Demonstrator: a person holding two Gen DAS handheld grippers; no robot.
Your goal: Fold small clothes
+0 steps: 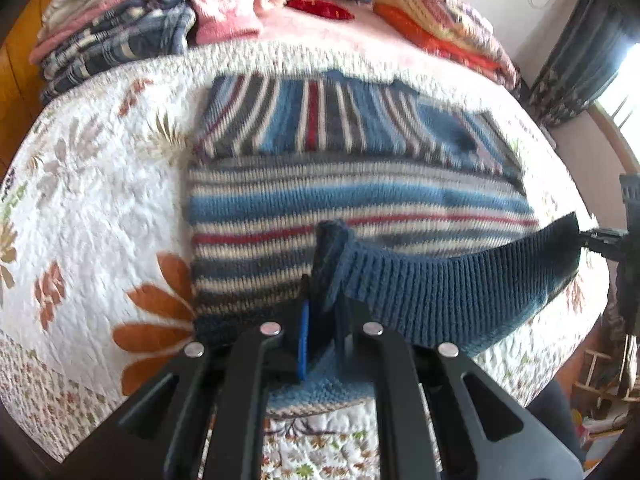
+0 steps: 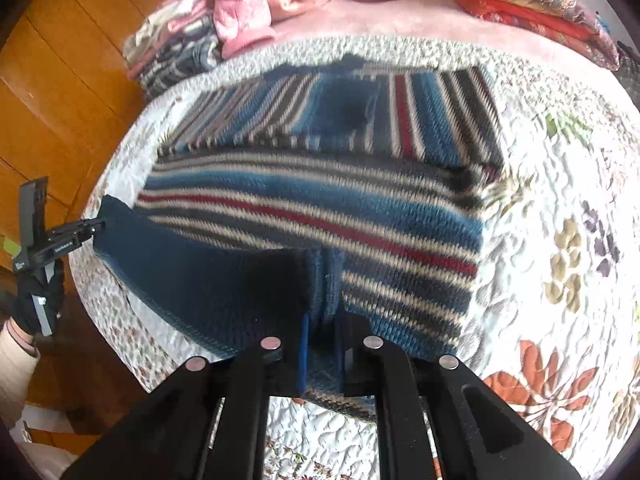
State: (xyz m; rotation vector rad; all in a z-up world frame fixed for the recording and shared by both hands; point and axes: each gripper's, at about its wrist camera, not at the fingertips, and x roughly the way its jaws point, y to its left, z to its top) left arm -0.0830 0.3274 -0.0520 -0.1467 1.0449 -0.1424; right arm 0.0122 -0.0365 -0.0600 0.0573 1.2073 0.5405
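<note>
Left claw: pressed onto the dark blue ribbed hem of the striped sweater, knit bunched between the pads. Right claw: likewise pinching the hem at its other end. Hem band hangs lifted and stretched between the two claws; the rest of the sweater lies on the floral quilt on the bed, sleeves already folded across the upper body.

Risks, judged from here:
- Each grip holds only a narrow bite of thick knit. Uneven pull could let one corner slip, dropping the hem crooked.
- Dragging the hem forward may pull the whole garment along the quilt and undo the sleeve folds.
- If the claws travel at different rates, the fold line lands skewed.
- Pile of clothes lies well beyond; no interference likely.
</note>
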